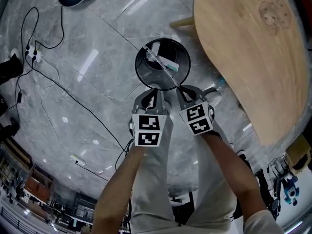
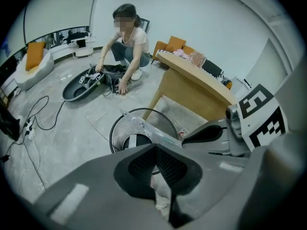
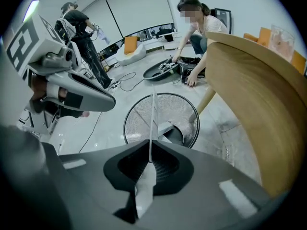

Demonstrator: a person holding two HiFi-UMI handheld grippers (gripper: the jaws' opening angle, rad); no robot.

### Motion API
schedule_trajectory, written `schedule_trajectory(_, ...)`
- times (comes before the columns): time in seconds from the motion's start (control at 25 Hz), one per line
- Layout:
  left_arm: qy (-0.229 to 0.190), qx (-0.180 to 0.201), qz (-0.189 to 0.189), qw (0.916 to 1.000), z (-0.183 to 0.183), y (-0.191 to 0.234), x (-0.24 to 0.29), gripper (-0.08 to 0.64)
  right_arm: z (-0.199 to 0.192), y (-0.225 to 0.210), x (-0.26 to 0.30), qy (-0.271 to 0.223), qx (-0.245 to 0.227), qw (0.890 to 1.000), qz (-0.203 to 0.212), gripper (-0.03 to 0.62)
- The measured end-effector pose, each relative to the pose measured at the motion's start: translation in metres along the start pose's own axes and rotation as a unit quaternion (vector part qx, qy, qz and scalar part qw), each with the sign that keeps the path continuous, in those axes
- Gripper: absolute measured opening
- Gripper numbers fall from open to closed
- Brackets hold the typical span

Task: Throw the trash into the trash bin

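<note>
Marble floor (image 1: 97, 43), bin (image 1: 137, 68) holding packaging (image 1: 156, 47), right gripper (image 3: 150, 153) fingers pinching plastic strip (image 3: 152, 119), left gripper (image 2: 154, 150) fingers together.

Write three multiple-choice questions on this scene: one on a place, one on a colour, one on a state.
1. Where does the trash bin stand? A on the table; B on the floor beside the wooden table; C on a chair.
2. What colour is the bin? A black; B white; C red.
3. How are the fingers of the right gripper? A wide apart; B closed on a clear wrapper; C closed on a spoon.
Answers: 1 B, floor surrounds it beside the table; 2 A, its mesh is black; 3 B, they pinch the wrapper.
</note>
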State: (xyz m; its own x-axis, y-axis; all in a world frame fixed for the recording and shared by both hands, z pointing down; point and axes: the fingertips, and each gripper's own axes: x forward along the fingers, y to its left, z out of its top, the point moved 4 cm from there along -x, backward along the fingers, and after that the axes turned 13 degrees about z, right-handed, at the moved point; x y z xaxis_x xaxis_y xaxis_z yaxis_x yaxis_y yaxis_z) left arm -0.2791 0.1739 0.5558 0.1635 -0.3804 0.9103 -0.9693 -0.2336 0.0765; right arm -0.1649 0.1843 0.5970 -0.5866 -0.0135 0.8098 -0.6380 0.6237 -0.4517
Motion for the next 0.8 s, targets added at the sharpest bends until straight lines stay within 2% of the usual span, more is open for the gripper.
schedule_trajectory(0.56,0.003,-0.028,0.003,0.9996,-0.009,0.007,0.008,0.0,-0.03,-0.007,0.013,0.06,0.026,0.998,-0.014,0.044)
schedule_trajectory(0.8,-0.003,-0.032,-0.001,0.9995,-0.001,0.007,0.012,0.0,-0.007,-0.014,0.025,0.059,0.012,0.998,-0.035,0.052)
